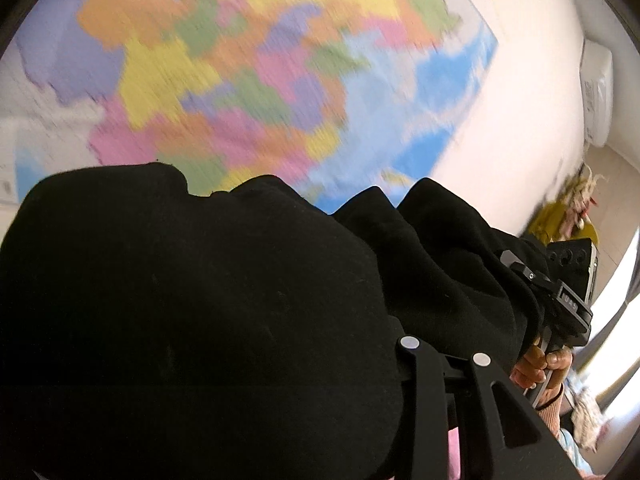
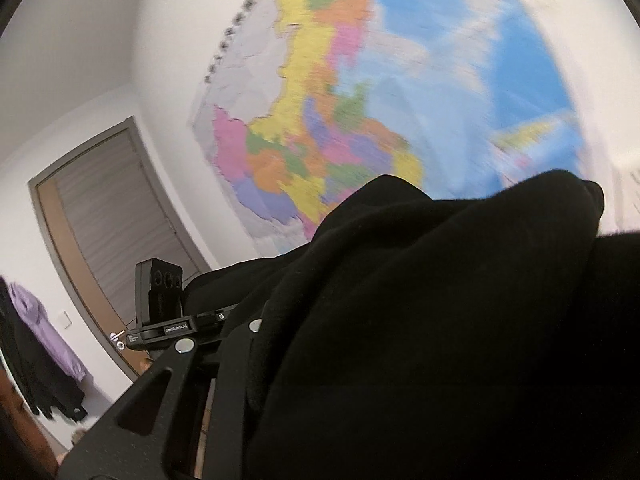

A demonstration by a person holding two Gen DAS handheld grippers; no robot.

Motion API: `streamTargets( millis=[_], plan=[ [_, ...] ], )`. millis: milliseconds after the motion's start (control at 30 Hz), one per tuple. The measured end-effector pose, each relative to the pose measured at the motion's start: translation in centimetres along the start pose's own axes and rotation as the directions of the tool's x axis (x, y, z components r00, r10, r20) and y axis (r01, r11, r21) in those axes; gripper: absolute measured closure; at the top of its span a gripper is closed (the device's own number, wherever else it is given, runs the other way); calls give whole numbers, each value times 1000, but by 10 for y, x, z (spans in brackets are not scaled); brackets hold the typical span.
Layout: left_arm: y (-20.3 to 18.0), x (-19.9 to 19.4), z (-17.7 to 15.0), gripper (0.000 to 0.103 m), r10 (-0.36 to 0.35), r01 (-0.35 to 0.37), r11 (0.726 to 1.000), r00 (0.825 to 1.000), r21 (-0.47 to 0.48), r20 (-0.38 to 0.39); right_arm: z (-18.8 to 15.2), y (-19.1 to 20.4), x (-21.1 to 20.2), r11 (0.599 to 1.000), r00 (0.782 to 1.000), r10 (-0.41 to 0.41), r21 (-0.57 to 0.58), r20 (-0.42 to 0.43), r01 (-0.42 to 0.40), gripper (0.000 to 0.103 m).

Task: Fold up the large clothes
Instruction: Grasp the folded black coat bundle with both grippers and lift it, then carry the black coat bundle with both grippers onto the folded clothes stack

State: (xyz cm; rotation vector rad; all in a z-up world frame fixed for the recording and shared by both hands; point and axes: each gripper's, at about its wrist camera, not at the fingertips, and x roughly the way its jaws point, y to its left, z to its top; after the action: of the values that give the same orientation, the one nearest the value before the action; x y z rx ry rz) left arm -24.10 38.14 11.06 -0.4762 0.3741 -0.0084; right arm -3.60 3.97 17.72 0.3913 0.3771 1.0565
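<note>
Left gripper [image 1: 404, 320] — buried under black garment [image 1: 180, 300] draped over it.

Your black garment [image 1: 192, 320] drapes over the left gripper [image 1: 436, 356], so its fingertips and whatever they pinch stay hidden from you. The same cloth buries the right gripper [image 2: 224, 340] in its own view, and the bottom edge cuts the fabric off. The wall map [image 2: 360, 100] is smeared; its lettering cannot be read.
</note>
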Motion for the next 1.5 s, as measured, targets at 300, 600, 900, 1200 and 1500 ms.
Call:
streamTargets(
  millis=[300,600,900,1200,1500],
  plan=[
    [92,-48,88,69,251,-247,968,954,-44,166,58,29,156,989,990,139,-47,-18,-140,83],
    [261,-36,32,65,462,-435,880,877,-191,130,-61,20,319,984,944,158,-36,-288,-175,82],
    [335,-13,-64,56,413,-418,851,907,-318,-86,-140,-33,303,984,890,169,131,-423,-125,50],
    [333,2,-70,50,457,-472,831,881,-295,-123,-121,-68,262,966,924,164,246,-345,-79,82],
    [322,13,-59,57,481,-480,832,874,-279,-68,-122,-73,221,985,967,61,174,-249,-17,84]
  ],
)
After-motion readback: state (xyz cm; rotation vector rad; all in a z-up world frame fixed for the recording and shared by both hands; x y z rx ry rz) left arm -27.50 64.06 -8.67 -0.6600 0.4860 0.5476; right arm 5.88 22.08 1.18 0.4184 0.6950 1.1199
